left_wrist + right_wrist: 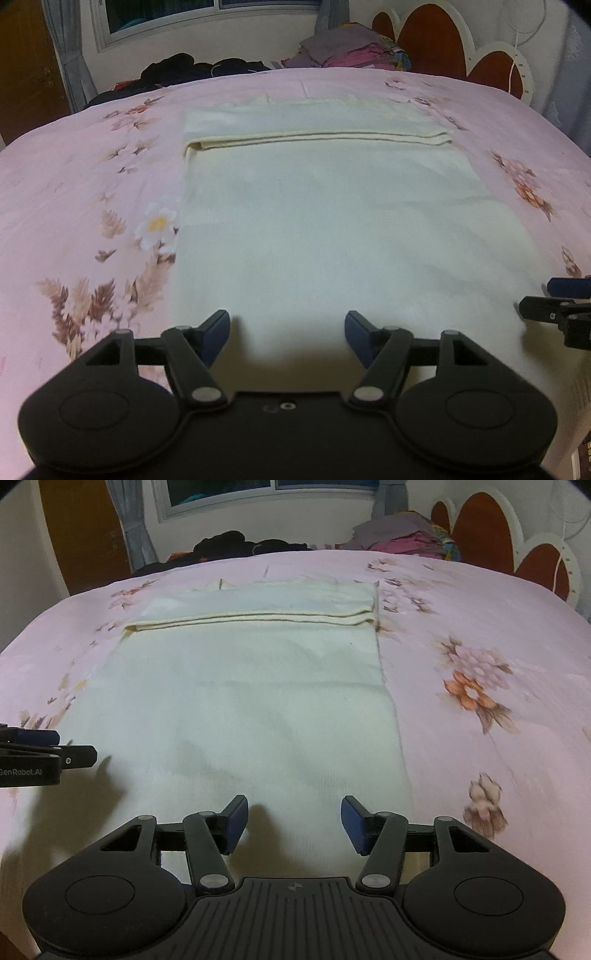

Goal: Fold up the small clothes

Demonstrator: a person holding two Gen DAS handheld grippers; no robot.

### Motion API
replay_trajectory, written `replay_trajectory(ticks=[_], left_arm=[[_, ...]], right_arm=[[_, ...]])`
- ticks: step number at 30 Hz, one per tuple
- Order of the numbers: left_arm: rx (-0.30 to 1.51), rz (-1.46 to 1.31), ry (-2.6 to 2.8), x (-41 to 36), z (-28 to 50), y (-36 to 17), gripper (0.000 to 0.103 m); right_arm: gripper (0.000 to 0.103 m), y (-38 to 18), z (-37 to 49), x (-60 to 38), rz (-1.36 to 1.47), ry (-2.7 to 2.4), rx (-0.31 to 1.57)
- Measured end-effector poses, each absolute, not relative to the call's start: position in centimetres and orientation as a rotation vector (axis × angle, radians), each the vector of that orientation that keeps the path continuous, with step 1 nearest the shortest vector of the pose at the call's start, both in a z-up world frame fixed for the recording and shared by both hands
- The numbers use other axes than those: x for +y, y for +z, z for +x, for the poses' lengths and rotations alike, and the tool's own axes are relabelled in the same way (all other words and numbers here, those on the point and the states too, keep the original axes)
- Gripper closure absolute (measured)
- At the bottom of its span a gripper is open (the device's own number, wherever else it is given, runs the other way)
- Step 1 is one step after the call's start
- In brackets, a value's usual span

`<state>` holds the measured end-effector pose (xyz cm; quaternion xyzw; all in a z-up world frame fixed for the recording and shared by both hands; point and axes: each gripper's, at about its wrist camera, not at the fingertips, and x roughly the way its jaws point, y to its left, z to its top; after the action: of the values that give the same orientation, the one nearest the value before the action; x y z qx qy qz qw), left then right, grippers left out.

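A cream garment [332, 229] lies flat on the pink floral bedspread [81, 206], its far part folded back toward me with stacked edges [317, 138]. It also shows in the right wrist view [251, 709]. My left gripper [287, 338] is open and empty, over the garment's near edge toward its left side. My right gripper [293, 825] is open and empty, over the near edge toward its right side. The right gripper shows at the right edge of the left wrist view [561, 306]. The left gripper shows at the left edge of the right wrist view [44, 753].
A pile of folded coloured clothes [354, 48] and a heap of dark clothes [192, 70] lie at the bed's far end. A white and brown headboard [465, 48] stands at the far right. A window [207, 14] is behind.
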<state>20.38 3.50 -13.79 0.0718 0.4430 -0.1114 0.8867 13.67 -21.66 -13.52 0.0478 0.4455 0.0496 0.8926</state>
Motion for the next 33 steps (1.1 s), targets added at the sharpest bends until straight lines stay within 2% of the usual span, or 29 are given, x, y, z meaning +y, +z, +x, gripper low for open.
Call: replay_trajectory(ticks=[21, 30, 31, 32, 33], left_arm=[[0.974, 0.051, -0.196, 11.0, 13.1, -13.8, 0.032], [1.011, -0.025, -0.262, 12.2, 11.7, -15.1, 0.038], [1.011, -0.035, -0.270, 12.3, 11.7, -15.2, 0.039], [1.013, -0.043, -0.280, 12.3, 11.7, -15.2, 0.041], [1.015, -0.050, -0.288, 12.2, 11.6, -15.3, 0.041]], right_arm=[[0.047, -13.0, 7.0, -22.9, 0.120, 0.005, 0.932], [0.047, -14.3, 5.4, -24.4, 0.143, -0.078, 0.972], [0.046, -14.4, 5.3, -24.6, 0.147, -0.085, 0.972], [0.034, -14.5, 5.1, -24.7, 0.148, -0.093, 0.972], [0.027, -14.5, 5.0, -24.7, 0.145, -0.102, 0.971]])
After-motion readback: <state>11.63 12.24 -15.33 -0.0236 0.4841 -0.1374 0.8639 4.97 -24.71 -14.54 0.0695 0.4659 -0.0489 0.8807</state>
